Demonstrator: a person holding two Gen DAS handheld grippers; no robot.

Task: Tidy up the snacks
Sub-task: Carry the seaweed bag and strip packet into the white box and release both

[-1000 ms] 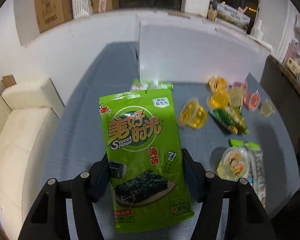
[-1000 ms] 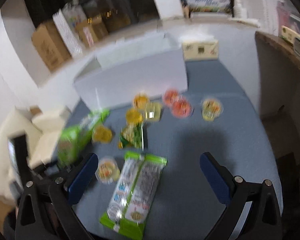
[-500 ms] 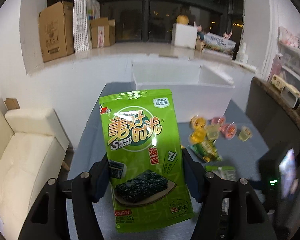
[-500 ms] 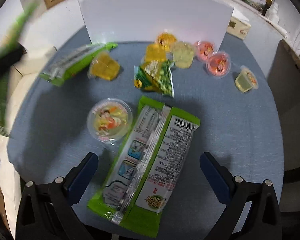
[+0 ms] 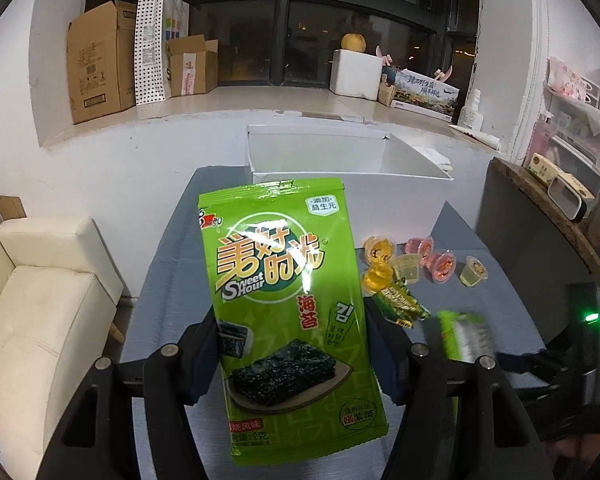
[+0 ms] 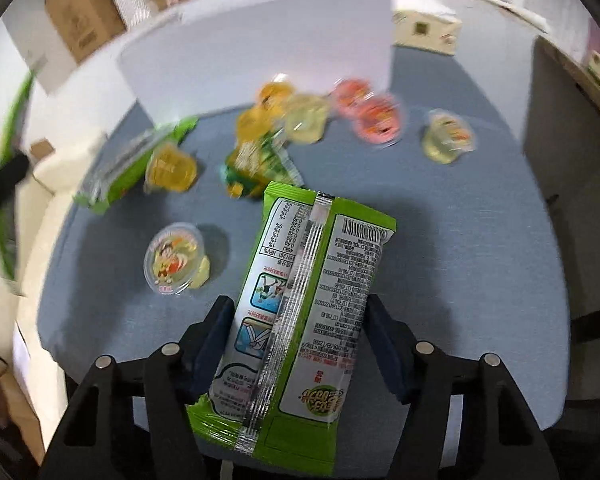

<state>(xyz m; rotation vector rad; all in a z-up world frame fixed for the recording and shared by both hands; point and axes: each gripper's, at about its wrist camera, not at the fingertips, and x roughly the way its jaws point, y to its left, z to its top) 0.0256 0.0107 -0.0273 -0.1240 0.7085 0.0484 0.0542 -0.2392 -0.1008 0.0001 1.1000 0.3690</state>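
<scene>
A blue-grey cloth-covered counter [image 6: 440,240] fills the right wrist view, with an open white cardboard box [image 5: 380,184] at its far edge. At the left view's centre, the left gripper [image 5: 286,344] fingers clamp a green foil seaweed packet [image 5: 280,280] upright. The right gripper [image 6: 300,344] fingers, having just been closing, pinch a green-and-white snack bag [image 6: 312,280] lying back-side up at lower centre. Small jelly cups [image 6: 376,120] cluster in the upper middle.

A: What do the two tools look like?

B: The left gripper [image 5: 290,354] is matte black plastic: two angular arms, each ending in a dark navy pad [image 5: 202,356] on its inner face.

A: Any hardware?

B: Round silver screw heads, two on each arm, set behind the pads.

A: And the other one?

B: The right gripper [image 6: 296,350] is the same build: black arms, navy pads [image 6: 384,346], silver screws behind them.
</scene>
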